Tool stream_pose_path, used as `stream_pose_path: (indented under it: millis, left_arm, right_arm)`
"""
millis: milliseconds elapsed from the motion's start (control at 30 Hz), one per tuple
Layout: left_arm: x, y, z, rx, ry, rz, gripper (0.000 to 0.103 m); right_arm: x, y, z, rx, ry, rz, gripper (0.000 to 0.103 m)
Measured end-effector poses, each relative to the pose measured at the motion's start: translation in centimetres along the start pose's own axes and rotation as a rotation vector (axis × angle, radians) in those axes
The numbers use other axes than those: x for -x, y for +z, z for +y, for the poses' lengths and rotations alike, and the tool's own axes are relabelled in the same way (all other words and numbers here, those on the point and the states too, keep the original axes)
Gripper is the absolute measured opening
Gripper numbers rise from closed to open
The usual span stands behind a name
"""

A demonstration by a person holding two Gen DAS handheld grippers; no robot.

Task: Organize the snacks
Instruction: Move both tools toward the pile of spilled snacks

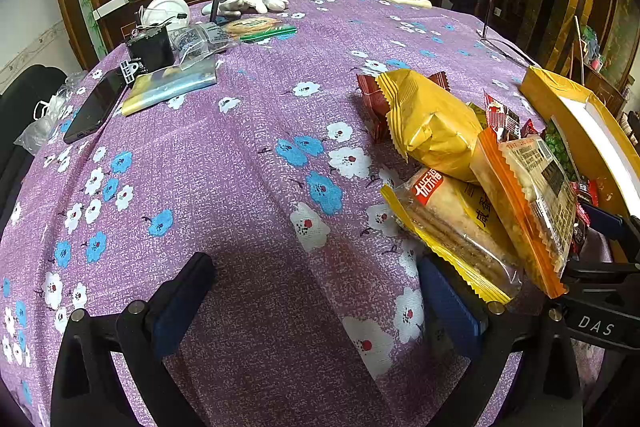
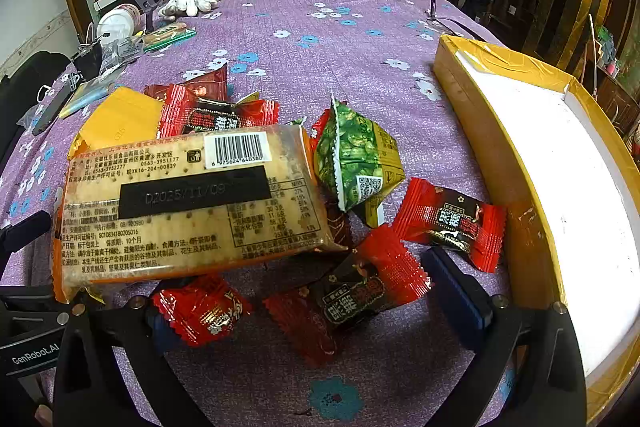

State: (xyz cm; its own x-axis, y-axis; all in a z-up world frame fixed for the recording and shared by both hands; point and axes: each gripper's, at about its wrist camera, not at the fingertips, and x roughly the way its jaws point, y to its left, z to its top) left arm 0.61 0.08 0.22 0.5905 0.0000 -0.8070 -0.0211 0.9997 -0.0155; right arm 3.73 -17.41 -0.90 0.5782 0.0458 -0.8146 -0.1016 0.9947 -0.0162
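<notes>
Snack pile beside an empty box, nothing lifted yet
Red candy packets [image 2: 368, 291] lie between the spread fingers of the right gripper [image 2: 320, 307], near the yellow box [image 2: 472, 115]; the left gripper [image 1: 312, 307] gapes over bare tablecloth [image 1: 240, 167]. Closing here may pinch two overlapping wrappers together

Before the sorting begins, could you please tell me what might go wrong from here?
1. The cracker pack lies on top of other snacks in a loose heap; pulling one out may drag its neighbours along.
2. The red candies are small and slick-looking, so the open right claw could pinch two at once or let one slip.
3. The box stands close beside the heap; a sweep toward it might bump its wall.
</notes>
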Motion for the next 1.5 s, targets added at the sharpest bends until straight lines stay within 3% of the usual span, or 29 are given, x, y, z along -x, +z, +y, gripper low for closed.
stream_pose_path:
  millis: [600, 800, 933, 1067, 1233, 1367, 1433, 1500]
  left_arm:
    - [0.0, 0.0, 0.0, 0.0, 0.0, 0.0, 0.103]
    - [0.0, 0.0, 0.0, 0.0, 0.0, 0.0, 0.103]
    - [0.0, 0.0, 0.0, 0.0, 0.0, 0.0, 0.103]
    - [0.0, 0.0, 0.0, 0.0, 0.0, 0.0, 0.103]
    - [0.0, 0.0, 0.0, 0.0, 0.0, 0.0, 0.103]
    - [0.0, 0.0, 0.0, 0.0, 0.001, 0.0, 0.103]
    - [0.0, 0.0, 0.0, 0.0, 0.001, 0.0, 0.103]
    - [0.0, 0.0, 0.0, -0.001, 0.001, 0.0, 0.103]
  right_arm:
    - [0.1, -0.1, 0.0, -0.003, -0.002, 0.0, 0.103]
    - [0.1, 0.3, -0.1, 0.051, 0.038, 0.096, 0.103]
    - [0.6, -0.2, -0.6, 0.139, 0.103, 0.106, 0.103]
    - [1.3, -0.9, -0.5, 0.262, 0.164, 0.185, 0.103]
    - [4.5, -2.5, -0.9, 0.346, 0.387, 0.239, 0.102]
    - [7.9, -3.5, -2.3, 0.336, 0.488, 0.204, 0.1]
    - [8.8, -3.3, -3.3, 0.302, 0.5, 0.196, 0.088]
    - [9.3, -3.1, -4.0, 0.271, 0.497, 0.186, 0.086]
